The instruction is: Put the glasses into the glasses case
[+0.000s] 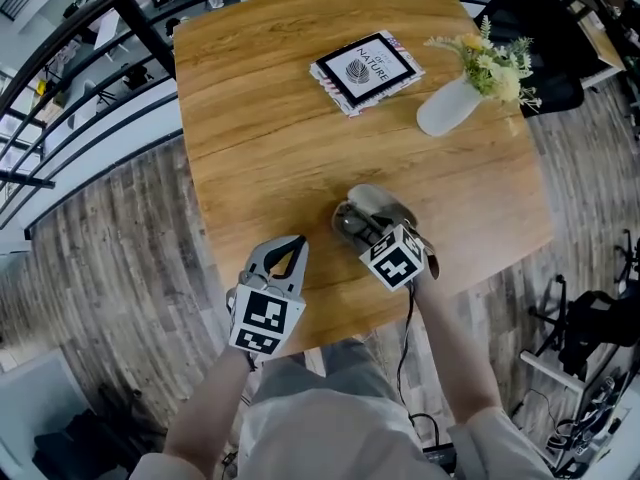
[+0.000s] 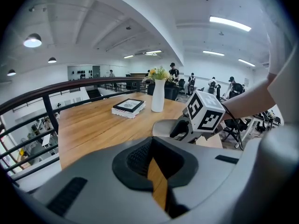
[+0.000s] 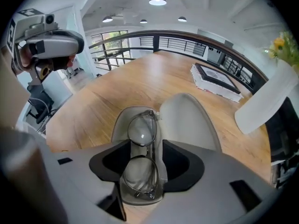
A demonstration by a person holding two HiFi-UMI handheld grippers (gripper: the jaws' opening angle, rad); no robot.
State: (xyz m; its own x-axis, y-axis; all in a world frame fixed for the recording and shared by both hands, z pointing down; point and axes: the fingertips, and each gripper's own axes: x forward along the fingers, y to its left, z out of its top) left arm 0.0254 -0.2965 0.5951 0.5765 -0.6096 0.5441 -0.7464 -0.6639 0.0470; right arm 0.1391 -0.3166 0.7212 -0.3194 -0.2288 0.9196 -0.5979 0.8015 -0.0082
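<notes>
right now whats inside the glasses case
The glasses lie in the open glasses case, lenses up, its lid swung aside. The right gripper straddles it with jaws apart; its body covers the case's near end. Under the glasses is hidden.

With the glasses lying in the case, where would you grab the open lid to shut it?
Probably by the lid's free long edge, the one farthest from the glasses, coming in from that outer side. The lid is open, hinged beside the case's lower half, so its outer rim looks thin enough to pinch and could swing over without touching the lenses.
</notes>
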